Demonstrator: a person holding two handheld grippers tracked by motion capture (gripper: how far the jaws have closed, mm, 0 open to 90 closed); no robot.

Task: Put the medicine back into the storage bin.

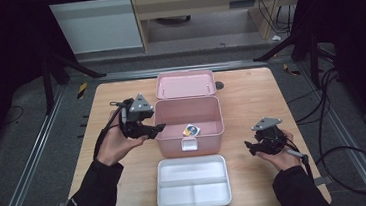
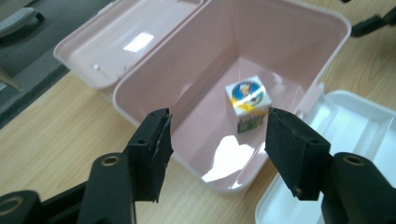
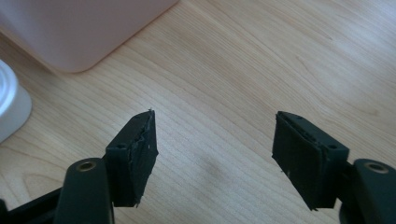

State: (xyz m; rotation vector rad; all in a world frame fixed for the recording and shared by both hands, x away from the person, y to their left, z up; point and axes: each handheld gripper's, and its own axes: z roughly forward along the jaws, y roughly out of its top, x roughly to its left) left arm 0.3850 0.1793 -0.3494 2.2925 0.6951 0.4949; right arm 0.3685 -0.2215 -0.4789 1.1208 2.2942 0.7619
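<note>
Inside the open pink plastic box [image 1: 188,117] on the desk [image 1: 251,102], a small white printed cube [image 2: 247,101] is seen. The left gripper [image 2: 215,140] is held above the box rim with jaws apart and empty. The right gripper [image 3: 215,154] is held over bare wood, jaws apart.

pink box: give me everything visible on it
The pink box looks like glossy moulded plastic: a deep rectangular tub with rounded corners and a hinged lid folded flat back on the table behind it. A small latch tab hangs at the front rim. It stands upright at mid-table, open, holding one small printed cube on its floor. A white tray lies just in front. The left gripper hovers open at its rim; contact unclear.
</note>
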